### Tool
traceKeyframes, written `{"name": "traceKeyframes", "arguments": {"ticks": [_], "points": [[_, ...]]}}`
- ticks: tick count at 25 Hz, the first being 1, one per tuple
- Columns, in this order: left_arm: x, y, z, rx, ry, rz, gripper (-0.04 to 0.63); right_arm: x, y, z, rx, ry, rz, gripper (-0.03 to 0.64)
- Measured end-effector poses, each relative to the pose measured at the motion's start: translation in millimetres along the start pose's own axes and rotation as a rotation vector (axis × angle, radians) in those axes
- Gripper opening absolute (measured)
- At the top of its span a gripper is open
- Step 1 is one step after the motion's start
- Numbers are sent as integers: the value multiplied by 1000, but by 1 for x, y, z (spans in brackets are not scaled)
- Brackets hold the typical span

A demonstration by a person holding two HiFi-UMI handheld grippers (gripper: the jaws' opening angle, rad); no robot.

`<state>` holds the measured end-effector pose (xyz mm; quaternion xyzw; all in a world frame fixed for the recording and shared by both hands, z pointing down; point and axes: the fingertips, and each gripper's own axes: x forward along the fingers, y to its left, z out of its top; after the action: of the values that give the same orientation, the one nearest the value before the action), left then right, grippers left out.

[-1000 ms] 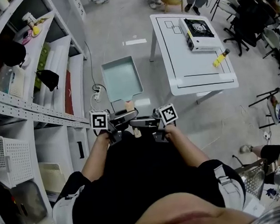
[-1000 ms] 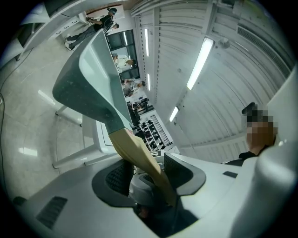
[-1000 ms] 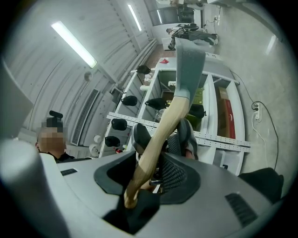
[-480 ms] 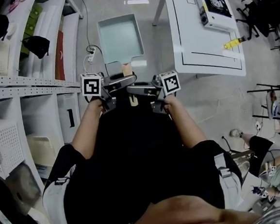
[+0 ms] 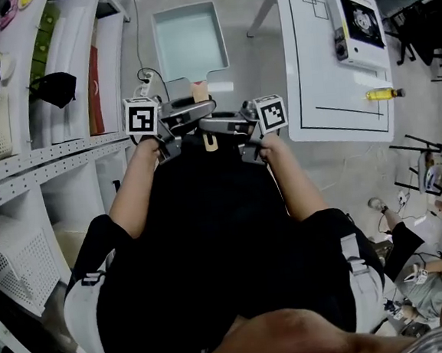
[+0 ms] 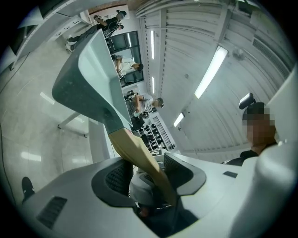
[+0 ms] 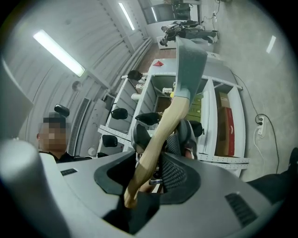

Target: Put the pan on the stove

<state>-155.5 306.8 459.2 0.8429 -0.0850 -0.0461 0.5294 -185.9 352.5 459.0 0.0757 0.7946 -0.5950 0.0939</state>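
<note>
A square pale-green pan with a wooden handle hangs level over the grey floor, carried by both grippers. My left gripper and right gripper face each other and are both shut on the handle. In the left gripper view the pan rises up and left, and its handle runs between that gripper's pads. In the right gripper view the handle crosses the gripper, with the pan above. The stove sits on the white table at the upper right.
White shelving runs along the left, holding a black cap and a white basket. A power strip lies on the floor by the shelves. A yellow bottle lies on the table. People sit at the lower right.
The pan and both grippers have travelled across the floor; the table with the stove now lies closer at the upper right, and the shelving has slid down the left side. Both grips are unchanged.
</note>
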Motion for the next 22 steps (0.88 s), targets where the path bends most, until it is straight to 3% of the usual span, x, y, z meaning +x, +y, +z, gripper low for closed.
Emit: {"name": "traceKeyframes", "arguments": {"ticks": [5, 13, 22], "points": [[-6, 31, 66, 1, 16, -16, 215, 20, -24, 67, -9, 5, -34, 169], [1, 72, 141, -9, 18, -61, 216, 28, -55, 148, 11, -30, -56, 169], [24, 111, 218, -13, 20, -37, 216, 21, -79, 232, 19, -40, -25, 169]]}}
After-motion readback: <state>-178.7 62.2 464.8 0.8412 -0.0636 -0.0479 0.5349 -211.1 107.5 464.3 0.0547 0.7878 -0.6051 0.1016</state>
